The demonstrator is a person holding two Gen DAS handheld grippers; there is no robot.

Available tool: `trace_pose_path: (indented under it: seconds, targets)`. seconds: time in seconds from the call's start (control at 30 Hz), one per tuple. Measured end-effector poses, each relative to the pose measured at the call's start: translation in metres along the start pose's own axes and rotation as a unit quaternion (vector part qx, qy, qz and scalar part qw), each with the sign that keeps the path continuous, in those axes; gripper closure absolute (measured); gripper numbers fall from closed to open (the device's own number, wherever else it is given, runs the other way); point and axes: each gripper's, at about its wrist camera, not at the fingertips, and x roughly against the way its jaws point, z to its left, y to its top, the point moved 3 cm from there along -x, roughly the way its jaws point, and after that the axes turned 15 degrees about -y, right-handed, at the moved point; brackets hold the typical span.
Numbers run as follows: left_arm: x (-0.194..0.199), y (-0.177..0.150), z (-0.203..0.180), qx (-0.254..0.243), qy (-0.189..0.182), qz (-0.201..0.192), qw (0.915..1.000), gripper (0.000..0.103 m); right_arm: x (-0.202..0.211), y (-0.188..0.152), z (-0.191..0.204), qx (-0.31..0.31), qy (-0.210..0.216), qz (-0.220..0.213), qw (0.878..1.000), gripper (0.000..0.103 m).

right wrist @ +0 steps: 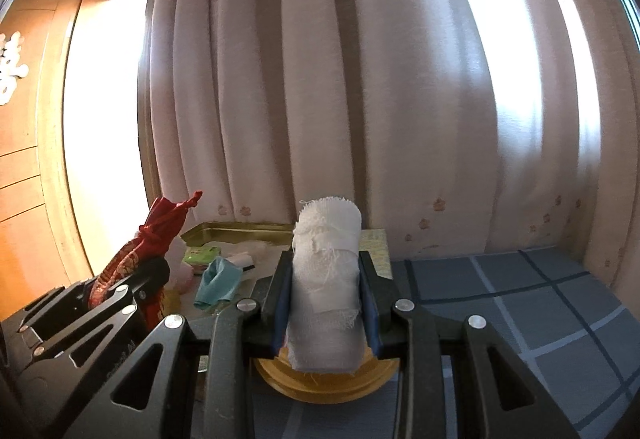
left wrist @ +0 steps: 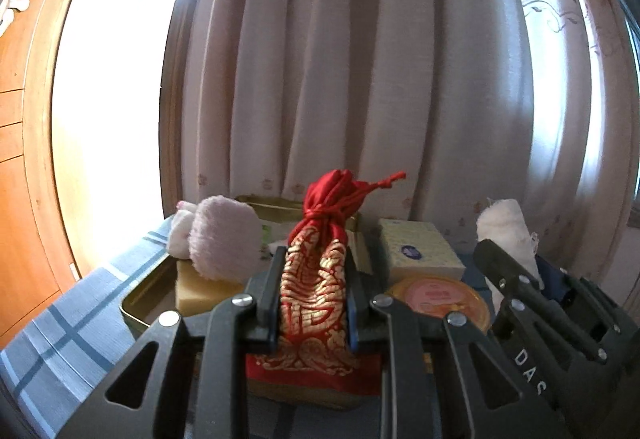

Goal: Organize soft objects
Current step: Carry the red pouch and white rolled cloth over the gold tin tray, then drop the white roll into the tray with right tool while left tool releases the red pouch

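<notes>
Two grippers [left wrist: 313,303] [right wrist: 325,303] clamped (pouch [left wrist: 314,279], gauze [right wrist: 326,279]).

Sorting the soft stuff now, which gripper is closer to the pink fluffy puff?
Left. The left gripper, holding the red pouch, is beside the puff; the right gripper is farther away.

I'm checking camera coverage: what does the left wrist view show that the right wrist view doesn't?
Only the left wrist view shows the pink fluffy puff, the pale tissue box and the yellow block in the tin.
Only the right wrist view shows the teal cloth and a small green packet.
Both show the red pouch in the left claw, the white gauze roll in the right claw, and the curtain.
</notes>
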Motion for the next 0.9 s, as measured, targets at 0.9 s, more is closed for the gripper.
trace_pose_path:
  seconds: [0.9]
  targets:
    - [-0.038, 0.045, 0.046, -0.014, 0.036, 0.049, 0.9981, 0.081, -0.060, 0.046, 0.050, 0.023, 0.026, 0.044, 0.998, 0.069]
